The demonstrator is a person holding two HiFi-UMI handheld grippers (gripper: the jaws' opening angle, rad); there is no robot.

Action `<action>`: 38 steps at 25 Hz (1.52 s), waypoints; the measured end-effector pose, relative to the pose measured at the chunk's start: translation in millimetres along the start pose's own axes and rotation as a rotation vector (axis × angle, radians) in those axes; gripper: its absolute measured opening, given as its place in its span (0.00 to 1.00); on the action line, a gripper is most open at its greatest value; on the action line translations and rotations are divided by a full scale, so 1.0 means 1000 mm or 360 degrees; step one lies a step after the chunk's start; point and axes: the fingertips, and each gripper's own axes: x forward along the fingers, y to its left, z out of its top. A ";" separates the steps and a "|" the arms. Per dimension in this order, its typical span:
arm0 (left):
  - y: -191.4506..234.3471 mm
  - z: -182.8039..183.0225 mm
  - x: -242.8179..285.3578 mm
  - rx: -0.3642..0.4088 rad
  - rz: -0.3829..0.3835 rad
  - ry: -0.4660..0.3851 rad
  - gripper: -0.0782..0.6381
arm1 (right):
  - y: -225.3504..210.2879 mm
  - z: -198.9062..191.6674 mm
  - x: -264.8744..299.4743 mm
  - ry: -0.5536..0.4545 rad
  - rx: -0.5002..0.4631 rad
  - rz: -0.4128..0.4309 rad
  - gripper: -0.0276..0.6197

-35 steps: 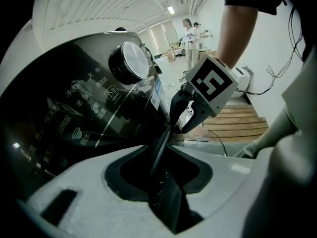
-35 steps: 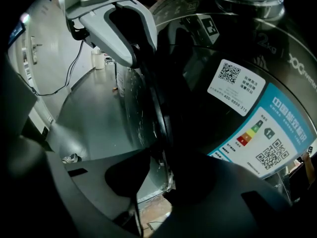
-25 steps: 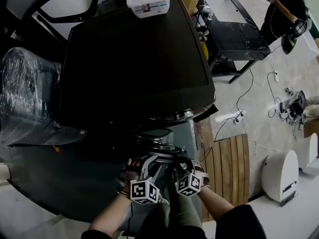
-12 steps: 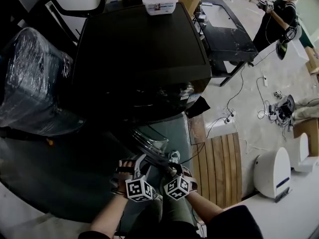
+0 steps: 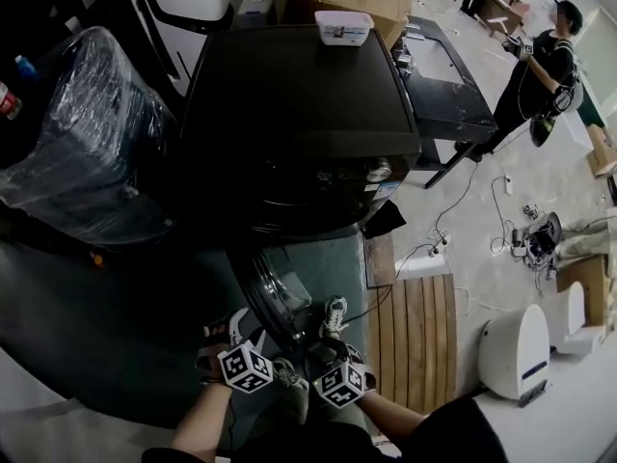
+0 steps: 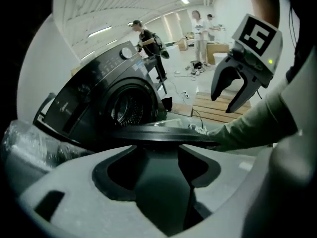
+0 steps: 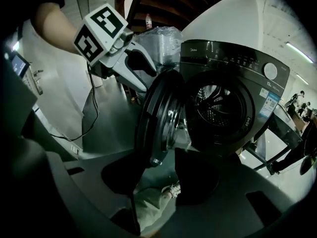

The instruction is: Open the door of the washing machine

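1. Wrapped load: a bulky object under clear film. It stands on the floor at the far left, just beside the washing machine.
2. Washing machine: black front-loader. The drum is exposed, and a round dial sits on the control panel.
3. Tub: white, lidded, at the rear edge of the machine's top.
4. Door: round, with a glass centre. It is swung wide open, hinged at the left of the drum opening as the right gripper view shows it. It stands out from the front over the grey floor, toward the person.
5. Left tool: held low in front of the machine and angled downward. Its jaws are apart and opening. The door's rim lies edge-on just past the tips. The pads press on nothing.
6. Right tool: close beside the left tool. Its jaws are apart and opening. The door's lower rim hangs near one tip and is not clamped. The gap between the jaws shows only a trouser leg.
7. Sneaker: pale, on the floor beside the open door.
8. Slatted board: wooden, flat on the floor to the right of the door.
9. Desk: black, to the right of the machine.
10. Bystander: in dark clothes, standing beside the desk.
11. White unit: rounded, on the floor at the lower right.
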 end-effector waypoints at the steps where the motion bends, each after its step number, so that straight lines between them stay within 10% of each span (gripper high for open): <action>1: 0.001 -0.011 -0.004 -0.0067 0.0014 0.0020 0.47 | 0.003 0.001 -0.003 -0.0003 0.0004 -0.0003 0.33; 29: 0.088 -0.242 -0.068 -0.1549 0.0474 0.0195 0.43 | 0.029 0.118 0.000 -0.0107 -0.0188 0.0150 0.33; 38: 0.156 -0.300 -0.066 -0.1754 0.0673 0.0348 0.35 | -0.012 0.167 0.021 -0.0091 -0.0343 0.0228 0.33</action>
